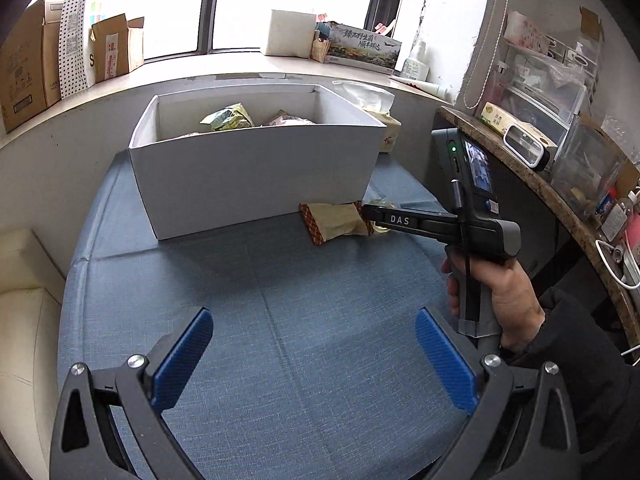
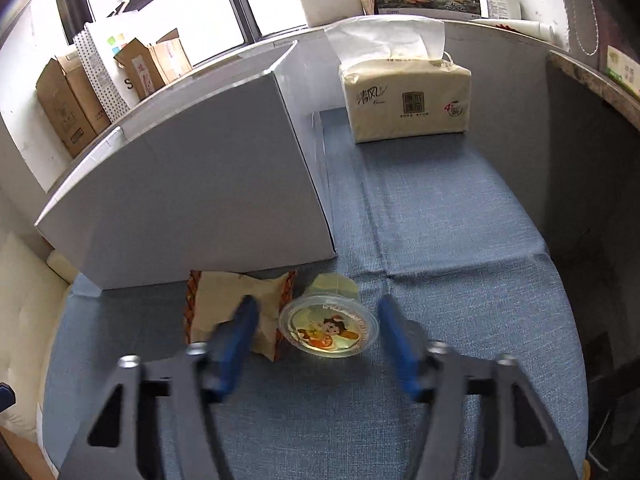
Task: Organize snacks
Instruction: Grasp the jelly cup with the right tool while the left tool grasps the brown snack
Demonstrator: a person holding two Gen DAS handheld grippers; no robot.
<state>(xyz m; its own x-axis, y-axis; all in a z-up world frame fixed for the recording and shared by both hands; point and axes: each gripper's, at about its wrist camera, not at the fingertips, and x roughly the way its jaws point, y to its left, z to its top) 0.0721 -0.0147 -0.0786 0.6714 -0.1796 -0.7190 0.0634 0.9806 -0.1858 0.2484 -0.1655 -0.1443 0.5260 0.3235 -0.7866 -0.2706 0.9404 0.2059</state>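
Jelly cup (image 2: 329,327): clear round tub, cartoon lid, yellowish, sitting on blue cloth (image 2: 440,240) just right of brown packet (image 2: 232,308), touching it, near white box (image 2: 192,200) front. Right gripper (image 2: 316,320) jaws apart, straddling cup, pads not touching. Left gripper (image 1: 314,344) wide open over bare cloth, holding nothing. More snacks (image 1: 228,118) inside box.

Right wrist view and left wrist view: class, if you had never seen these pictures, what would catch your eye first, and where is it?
The big white box dominates the blue tablecloth, with snack packets showing over its rim. Just in front of it lie a brown snack packet and a clear jelly cup with a cartoon lid; the right gripper straddles the cup, pads apart from it. The left gripper hangs open over bare cloth.
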